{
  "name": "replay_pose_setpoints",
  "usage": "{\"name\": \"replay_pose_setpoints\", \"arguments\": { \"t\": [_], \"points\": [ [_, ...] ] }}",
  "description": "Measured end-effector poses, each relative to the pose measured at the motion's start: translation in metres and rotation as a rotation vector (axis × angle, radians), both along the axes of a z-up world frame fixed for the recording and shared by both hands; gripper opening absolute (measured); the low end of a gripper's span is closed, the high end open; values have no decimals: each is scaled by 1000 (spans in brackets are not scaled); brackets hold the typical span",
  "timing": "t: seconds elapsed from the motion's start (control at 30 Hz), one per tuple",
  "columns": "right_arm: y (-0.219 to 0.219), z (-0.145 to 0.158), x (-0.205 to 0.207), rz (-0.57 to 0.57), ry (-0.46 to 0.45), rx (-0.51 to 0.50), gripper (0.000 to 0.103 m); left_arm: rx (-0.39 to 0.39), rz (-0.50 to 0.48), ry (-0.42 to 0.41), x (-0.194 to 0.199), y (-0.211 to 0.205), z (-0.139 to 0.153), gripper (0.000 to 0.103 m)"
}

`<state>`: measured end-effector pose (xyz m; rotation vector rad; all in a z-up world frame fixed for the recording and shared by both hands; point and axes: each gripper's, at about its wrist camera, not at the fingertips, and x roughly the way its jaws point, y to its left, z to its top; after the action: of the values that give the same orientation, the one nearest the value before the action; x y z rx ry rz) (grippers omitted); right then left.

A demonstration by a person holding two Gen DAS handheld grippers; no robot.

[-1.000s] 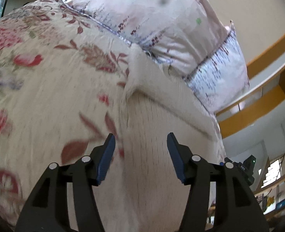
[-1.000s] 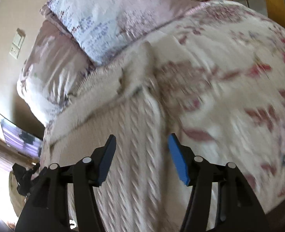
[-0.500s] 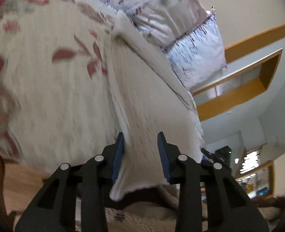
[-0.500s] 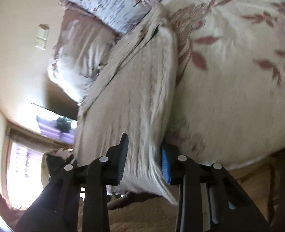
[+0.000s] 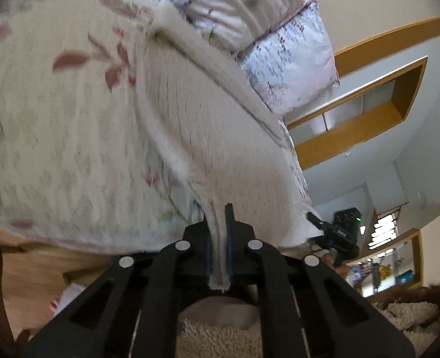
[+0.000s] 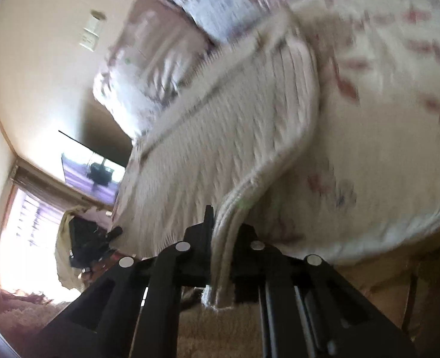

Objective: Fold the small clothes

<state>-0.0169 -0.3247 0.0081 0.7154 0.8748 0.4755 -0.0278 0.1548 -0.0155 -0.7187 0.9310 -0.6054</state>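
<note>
Hand-held grippers (image 5: pixel 218 223) (image 6: pixel 220 226) clamped on sweater (image 5: pixel 220 137) hem.

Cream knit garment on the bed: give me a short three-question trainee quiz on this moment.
1. True or false: the left claw is shut on the cream knit garment.
2. What does the right claw hold? A) pillow B) the garment's edge C) nothing
3. What does the garment lie on?

Key:
1. True; its hem is pinched between the pads.
2. B.
3. The floral bedspread, in front of the pillows.
</note>
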Motion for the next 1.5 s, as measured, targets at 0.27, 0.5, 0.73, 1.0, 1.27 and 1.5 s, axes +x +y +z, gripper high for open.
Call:
{"name": "replay_pose_setpoints", "arguments": {
  "t": [0.27, 0.5, 0.73, 1.0, 1.27, 1.5],
  "points": [
    [-8, 38, -3, -133, -208, -121, 8, 63, 107, -71, 19, 15, 27, 7],
    [-12, 45, 6, -203, -271, -148, 8, 66, 176, -99, 38, 22, 41, 6],
    [-7, 64, 23, -215, -348, -216, 8, 130, 199, -176, 61, 18, 67, 6],
    [-3, 90, 63, -235, -404, -313, 8, 205, 231, -249, 117, 10, 103, 6],
    [-1, 108, 135, -279, -404, -371, 8, 246, 284, -291, 191, 1, 126, 6],
    [-4, 84, 202, -304, -295, -370, 8, 241, 327, -205, 262, -1, 97, 6]
  ]
}}
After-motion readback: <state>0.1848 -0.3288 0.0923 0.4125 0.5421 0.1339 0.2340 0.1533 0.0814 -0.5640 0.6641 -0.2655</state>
